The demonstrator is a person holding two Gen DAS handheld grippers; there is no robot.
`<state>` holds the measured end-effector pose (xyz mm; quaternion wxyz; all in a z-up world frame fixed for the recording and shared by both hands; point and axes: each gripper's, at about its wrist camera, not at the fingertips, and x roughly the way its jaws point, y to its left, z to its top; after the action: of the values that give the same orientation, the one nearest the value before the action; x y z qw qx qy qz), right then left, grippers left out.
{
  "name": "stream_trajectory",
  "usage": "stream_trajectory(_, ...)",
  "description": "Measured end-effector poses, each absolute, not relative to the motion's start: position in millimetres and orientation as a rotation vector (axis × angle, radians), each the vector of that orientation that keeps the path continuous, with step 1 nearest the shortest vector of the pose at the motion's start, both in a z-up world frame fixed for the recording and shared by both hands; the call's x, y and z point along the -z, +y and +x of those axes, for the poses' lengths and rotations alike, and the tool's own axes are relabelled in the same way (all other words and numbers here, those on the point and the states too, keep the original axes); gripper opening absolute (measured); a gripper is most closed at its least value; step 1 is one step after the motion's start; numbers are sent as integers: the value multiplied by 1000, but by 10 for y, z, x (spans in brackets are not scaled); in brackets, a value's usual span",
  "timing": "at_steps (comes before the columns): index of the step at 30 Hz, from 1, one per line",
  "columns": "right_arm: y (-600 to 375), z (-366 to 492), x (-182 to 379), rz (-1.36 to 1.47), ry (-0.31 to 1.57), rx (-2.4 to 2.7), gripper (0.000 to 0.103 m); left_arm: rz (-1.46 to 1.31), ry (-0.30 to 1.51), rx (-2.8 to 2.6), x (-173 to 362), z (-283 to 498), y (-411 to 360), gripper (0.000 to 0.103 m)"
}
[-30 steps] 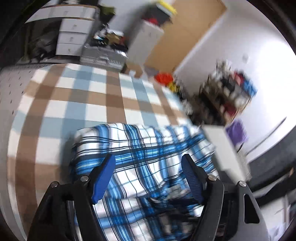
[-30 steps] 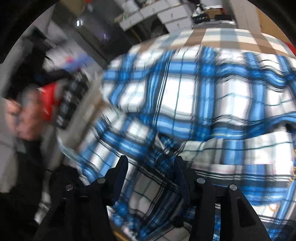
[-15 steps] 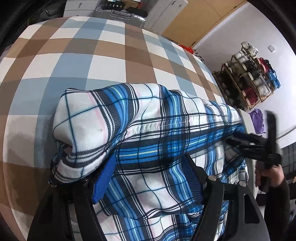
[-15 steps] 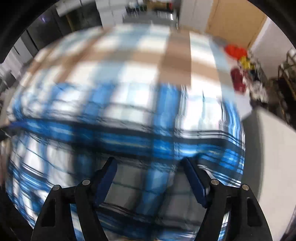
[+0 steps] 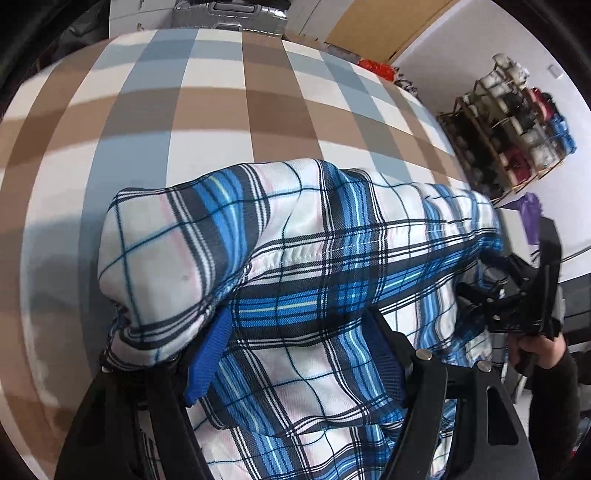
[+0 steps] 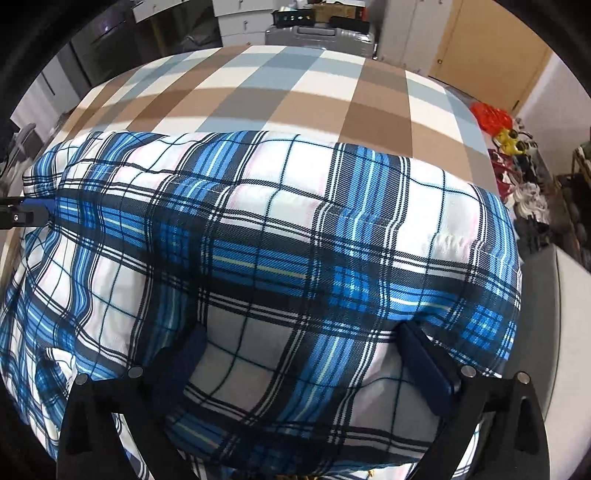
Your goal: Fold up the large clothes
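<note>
Room and bedding beyond the folding spot

A brown, grey-blue and white checked cloth spreads ahead of both grippers; past its far edge stand a ribbed silver hard-shell suitcase and white drawer units, with a tan wooden door ahead to the right, a wooden rack of shoes far right, and red and yellow items on the floor.

This looks like a bedroom in a home, with a big bed in brown, blue and white squares, white drawers and a silver suitcase past its far edge, a wooden door, and a shoe rack by the wall.
</note>
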<state>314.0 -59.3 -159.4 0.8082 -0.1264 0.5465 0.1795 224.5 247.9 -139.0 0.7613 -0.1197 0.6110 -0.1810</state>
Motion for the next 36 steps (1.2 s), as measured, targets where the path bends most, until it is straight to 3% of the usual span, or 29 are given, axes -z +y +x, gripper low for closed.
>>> stream_trajectory(4,-601,3351,1528,-193,1142,-390,103,-134,1226,385,1408,2517,2446,69)
stream_trajectory(8,-566,3581,1375,-124,1114,-402,75,-71,1202,296,1427,2752,2472,69)
stream_trajectory(13,-722,3697,1216,-112,1071,-328,72,-71,1213,275,1438,2824,2540,69)
stream_trajectory(15,-785,3687,1380,-163,1124,-309,64,-71,1222,262,1431,2761,2568,69)
stream_trajectory(21,-877,3258,1392,-297,1097,-299,64,-103,1236,222,1307,2435,2823,69)
stream_trajectory(28,-1196,2520,963,-61,989,-355,66,-255,1174,279,1004,1710,3154,69)
stream_trajectory(31,-1148,2064,764,17,899,-408,73,-269,1141,270,898,1357,3191,69)
stream_trajectory(33,-1105,1787,675,83,853,-436,84,-261,1128,258,844,1143,3198,69)
stream_trajectory(36,-1004,1321,610,185,787,-521,86,-261,1116,222,866,786,3209,69)
